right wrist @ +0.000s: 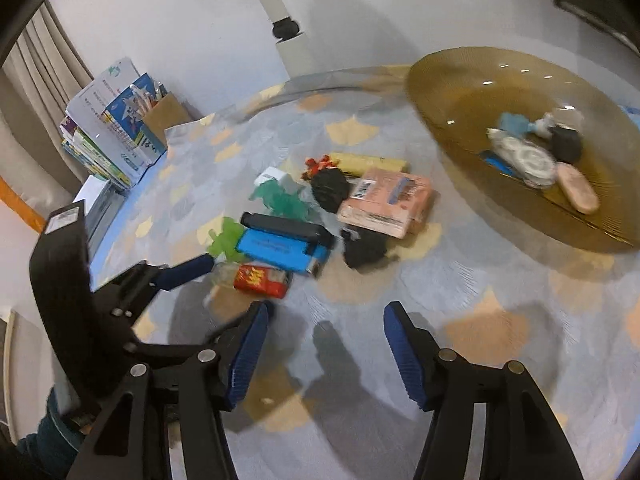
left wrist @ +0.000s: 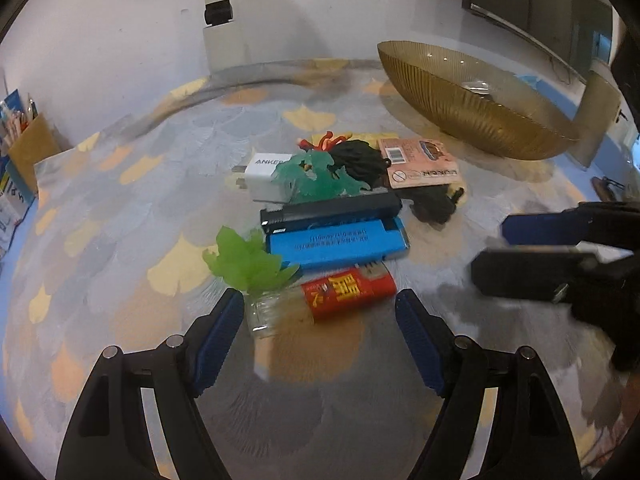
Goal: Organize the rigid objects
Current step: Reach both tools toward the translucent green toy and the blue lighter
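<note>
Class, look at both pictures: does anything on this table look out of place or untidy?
Yes. A loose heap sits mid-table instead of in the amber bowl: a red lighter, blue lighter, white charger and pink packet lie crosswise, some overlapping. Nothing looks spilled or broken.

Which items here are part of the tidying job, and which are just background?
Job: amber bowl, red lighter, blue lighter, white charger, pink box, left tool.
Background: book stack, table covering.
</note>
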{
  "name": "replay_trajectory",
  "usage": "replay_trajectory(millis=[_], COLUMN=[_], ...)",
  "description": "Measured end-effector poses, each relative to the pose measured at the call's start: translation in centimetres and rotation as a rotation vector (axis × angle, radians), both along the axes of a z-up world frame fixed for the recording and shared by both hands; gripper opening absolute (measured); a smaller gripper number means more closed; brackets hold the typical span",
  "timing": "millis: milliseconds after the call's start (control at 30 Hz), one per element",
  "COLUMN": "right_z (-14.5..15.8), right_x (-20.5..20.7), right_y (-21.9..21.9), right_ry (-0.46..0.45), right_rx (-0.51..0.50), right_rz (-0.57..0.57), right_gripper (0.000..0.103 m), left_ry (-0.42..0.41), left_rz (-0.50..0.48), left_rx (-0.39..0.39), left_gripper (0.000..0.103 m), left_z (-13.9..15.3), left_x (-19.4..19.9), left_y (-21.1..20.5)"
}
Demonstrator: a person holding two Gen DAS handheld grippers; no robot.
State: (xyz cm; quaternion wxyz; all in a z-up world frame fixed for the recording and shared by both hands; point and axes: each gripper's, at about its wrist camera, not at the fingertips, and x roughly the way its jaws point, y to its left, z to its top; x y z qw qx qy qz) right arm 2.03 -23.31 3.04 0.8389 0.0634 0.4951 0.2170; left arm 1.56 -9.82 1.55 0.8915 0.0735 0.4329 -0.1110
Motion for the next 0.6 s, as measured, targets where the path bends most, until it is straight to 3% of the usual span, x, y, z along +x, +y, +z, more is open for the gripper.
replay_trajectory(millis=[167, 367, 600], right_z=[-1.9, -2.6, -2.5], right_x=[2.7, 4.3, 1.6], right_y=[2.2, 4.5, 8.6], right_ry=[0.054, 0.017, 0.039], right_rx=[0.052, 0.056, 0.081], right_rz=[0.041, 0.064, 0.301], right_gripper=[0.054, 0.054, 0.054], left_ry=[0.010, 0.028, 0.031], left_rz=[-0.003, 0.075, 0.277], left_rx=[-0.019, -0.031, -0.035], left_gripper=[0.077, 0.077, 0.077], left_z=[-0.1, -0.2, -0.3], left_x=[0.2, -1.1, -1.7], left_y=[0.3, 4.6, 13.4])
